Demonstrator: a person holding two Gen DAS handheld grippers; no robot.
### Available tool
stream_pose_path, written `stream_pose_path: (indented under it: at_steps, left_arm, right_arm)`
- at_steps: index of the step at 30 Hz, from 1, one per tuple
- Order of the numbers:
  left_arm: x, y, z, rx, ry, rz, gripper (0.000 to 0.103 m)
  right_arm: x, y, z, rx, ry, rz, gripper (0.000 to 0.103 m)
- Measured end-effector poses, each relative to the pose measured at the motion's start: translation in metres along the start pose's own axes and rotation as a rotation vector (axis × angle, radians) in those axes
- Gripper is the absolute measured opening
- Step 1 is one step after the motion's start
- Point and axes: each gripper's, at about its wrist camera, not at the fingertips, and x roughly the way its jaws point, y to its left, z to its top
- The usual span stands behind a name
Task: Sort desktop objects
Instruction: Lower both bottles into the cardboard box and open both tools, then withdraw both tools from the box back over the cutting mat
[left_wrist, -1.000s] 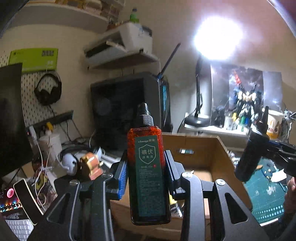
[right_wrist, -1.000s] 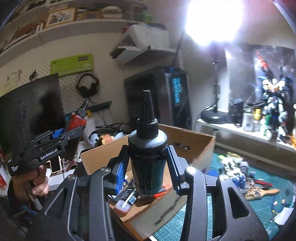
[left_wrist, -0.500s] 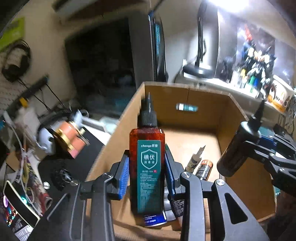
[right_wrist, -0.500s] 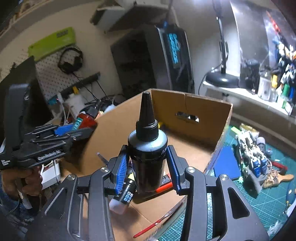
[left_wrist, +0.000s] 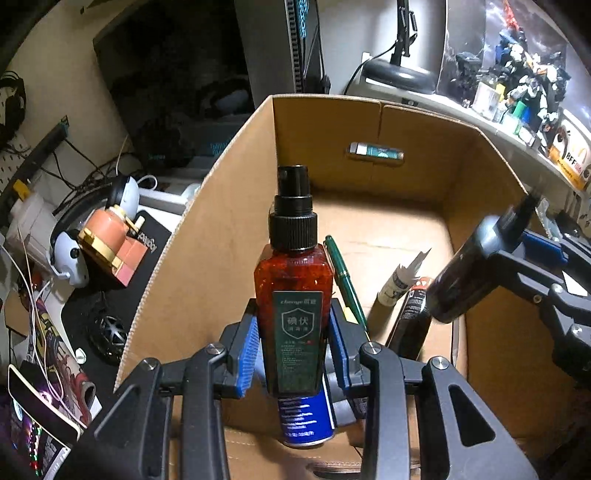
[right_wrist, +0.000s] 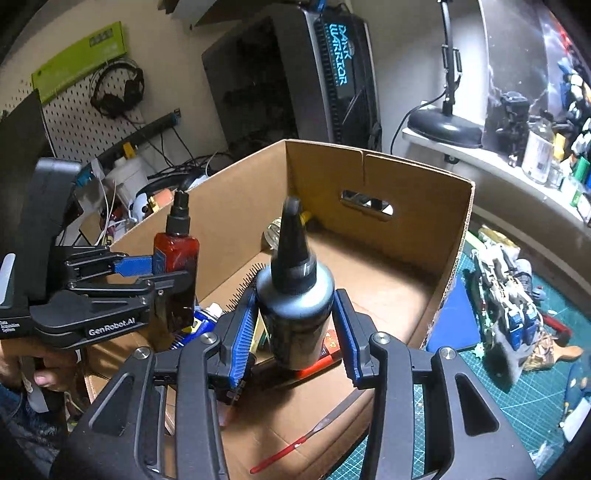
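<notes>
Cardboard box fills the middle of both views, open at the top, with a hand-slot cut in its far wall. Over it the left gripper has its blue pads closed on the lower body of a red spray bottle — upright, black pump cap on top, dark green label facing the camera — held above the near left part of the box. The right gripper is clamped in the same way around a black bottle with a long tapered nozzle, tilted slightly and hanging over the near right part of the box; in the left wrist view it shows as a blurred dark shape at the right edge.

On the box floor lie a green pen, a white tube with a crimped end, a dark tube with an orange tip, and a blue can just under the spray bottle. The right wrist view adds a glassy round object in the far corner and the bristles of a black comb or brush — which of the two I cannot tell. Outside the box, a green cutting mat lies to the right.
</notes>
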Motion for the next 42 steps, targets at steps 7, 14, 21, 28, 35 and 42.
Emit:
stream_pose_path:
  at_steps: [7, 14, 21, 28, 35, 42]
  left_arm:
    - [-0.021, 0.0, 0.008, -0.013, -0.07, 0.031, 0.059]
    - [-0.057, -0.003, -0.005, -0.032, -0.187, 0.007, 0.068]
    - [-0.117, -0.026, -0.025, 0.011, -0.426, -0.033, 0.078]
    - [-0.161, -0.054, -0.034, 0.028, -0.596, -0.145, 0.102]
    - [-0.171, -0.115, -0.029, 0.149, -0.63, -0.224, 0.103]
    - [-0.175, -0.175, -0.03, 0.225, -0.67, -0.342, 0.103]
  right_arm:
    - [-0.008, -0.004, 0.003, 0.01, -0.026, 0.003, 0.041]
    - [-0.044, -0.009, -0.001, 0.005, -0.131, 0.016, 0.046]
    - [-0.11, -0.033, -0.013, 0.032, -0.308, -0.014, 0.062]
    - [-0.175, -0.068, -0.036, 0.066, -0.418, -0.144, 0.074]
    - [-0.222, -0.103, -0.065, 0.142, -0.449, -0.275, 0.08]
    - [-0.267, -0.138, -0.103, 0.24, -0.45, -0.42, 0.085]
